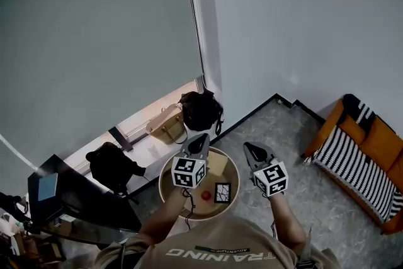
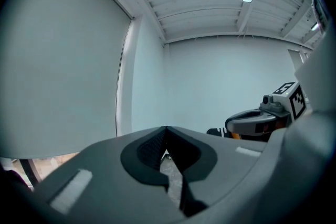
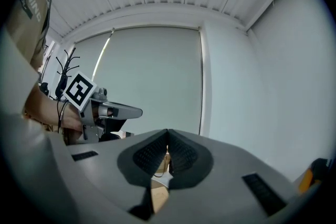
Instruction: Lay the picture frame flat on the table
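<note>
Seen from above, a person stands over a small round wooden desk [image 1: 235, 173] with a handheld gripper in each hand. The left claw [image 1: 199, 138] hovers over the desk's 12 o'clock edge. Its jaws are pressed together with nothing between them. The right claw [image 1: 248, 147] hangs just outside the rim at about 2 o'clock, and its jaws also meet at the tip with nothing in them.

The picture frame [image 1: 222, 192] is small and dark-bordered with a pale patterned face. It sits at about 3 o'clock on the desk. From this steep angle it is unclear whether it is propped up or leaning. A small red object [image 1: 206, 196] lies just beside the frame, toward the desk's centre. A tan box [image 1: 217, 164] sits at about 1 o'clock, near the frame.

The step in hand looks like the approach, since neither claw touches the frame. The right claw is the nearer one and seems the better choice. To do this well, it would:

- open its jaws before coming down;
- take the frame by its top border, not its face;
- tip the frame slowly toward bare wood, away from the red object and the box.

The left claw could steady the frame's bottom edge so it does not skid. The frame looks light and could slide or drop if let go before it lies fully flat.
</note>
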The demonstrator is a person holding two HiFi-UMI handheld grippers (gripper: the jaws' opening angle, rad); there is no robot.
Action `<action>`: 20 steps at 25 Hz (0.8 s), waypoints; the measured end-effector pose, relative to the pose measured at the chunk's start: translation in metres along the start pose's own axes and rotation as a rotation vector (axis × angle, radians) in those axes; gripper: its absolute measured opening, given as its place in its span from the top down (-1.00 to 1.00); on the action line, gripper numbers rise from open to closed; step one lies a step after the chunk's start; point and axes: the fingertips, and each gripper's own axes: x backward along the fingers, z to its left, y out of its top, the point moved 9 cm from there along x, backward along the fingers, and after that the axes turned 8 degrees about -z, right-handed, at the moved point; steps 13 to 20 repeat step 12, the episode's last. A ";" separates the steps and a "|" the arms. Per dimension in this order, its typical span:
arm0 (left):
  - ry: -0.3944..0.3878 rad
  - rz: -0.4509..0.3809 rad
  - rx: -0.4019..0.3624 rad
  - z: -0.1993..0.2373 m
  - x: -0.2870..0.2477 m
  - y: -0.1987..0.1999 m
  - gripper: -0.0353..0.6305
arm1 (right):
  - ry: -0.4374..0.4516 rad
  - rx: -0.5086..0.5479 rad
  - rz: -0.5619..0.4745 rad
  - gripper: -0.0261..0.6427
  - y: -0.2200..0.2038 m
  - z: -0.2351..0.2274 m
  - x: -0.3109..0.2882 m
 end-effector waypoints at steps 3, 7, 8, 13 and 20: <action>0.006 0.014 0.005 0.000 0.001 -0.003 0.88 | 0.017 0.005 0.009 0.90 -0.002 0.001 -0.004; -0.007 0.038 0.018 -0.002 0.001 -0.011 0.88 | 0.036 0.013 0.011 0.90 -0.005 0.001 -0.008; -0.009 0.042 0.017 -0.004 0.000 -0.013 0.88 | 0.040 0.009 0.013 0.90 -0.006 0.000 -0.010; -0.007 0.048 0.010 -0.007 0.001 -0.020 0.88 | 0.056 0.002 0.036 0.90 -0.013 -0.002 -0.012; -0.007 0.048 0.010 -0.007 0.001 -0.020 0.88 | 0.056 0.002 0.036 0.90 -0.013 -0.002 -0.012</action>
